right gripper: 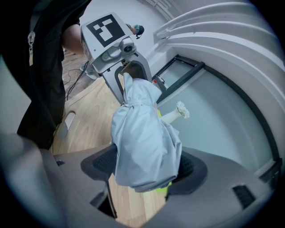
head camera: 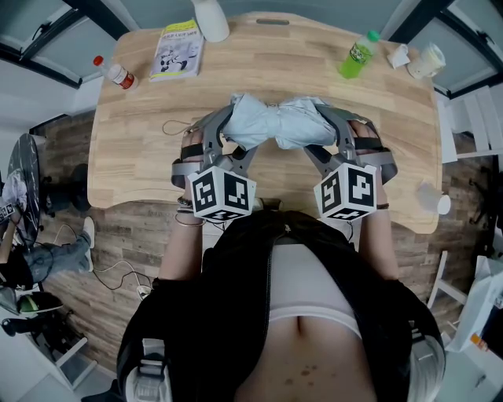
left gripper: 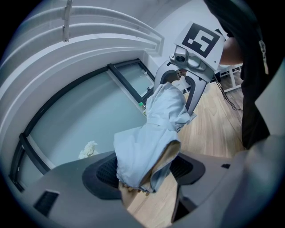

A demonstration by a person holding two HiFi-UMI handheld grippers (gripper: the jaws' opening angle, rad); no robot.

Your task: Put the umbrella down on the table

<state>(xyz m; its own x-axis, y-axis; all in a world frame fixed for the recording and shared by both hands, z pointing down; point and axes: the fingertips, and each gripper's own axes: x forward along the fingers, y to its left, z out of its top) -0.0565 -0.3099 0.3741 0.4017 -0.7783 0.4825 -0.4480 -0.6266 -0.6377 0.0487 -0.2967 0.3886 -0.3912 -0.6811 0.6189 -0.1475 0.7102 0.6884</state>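
Observation:
A folded pale blue umbrella (head camera: 279, 122) hangs level over the wooden table (head camera: 149, 157), held at both ends. My left gripper (head camera: 225, 135) is shut on its left end, and my right gripper (head camera: 336, 135) is shut on its right end. In the left gripper view the umbrella's fabric (left gripper: 151, 138) bunches between the jaws of the left gripper (left gripper: 144, 171), with the right gripper (left gripper: 187, 84) at the far end. The right gripper view shows the umbrella (right gripper: 142, 138) filling the right gripper (right gripper: 144, 167), and the left gripper (right gripper: 129, 75) beyond. Whether the umbrella touches the table is unclear.
On the table's far side lie a booklet (head camera: 178, 49), a small red-capped bottle (head camera: 118, 73), a white object (head camera: 211, 17), a green bottle (head camera: 357, 55) and crumpled paper (head camera: 424, 59). A thin cable (head camera: 177, 126) lies left of the umbrella. A white cup (head camera: 435, 196) sits at the right edge.

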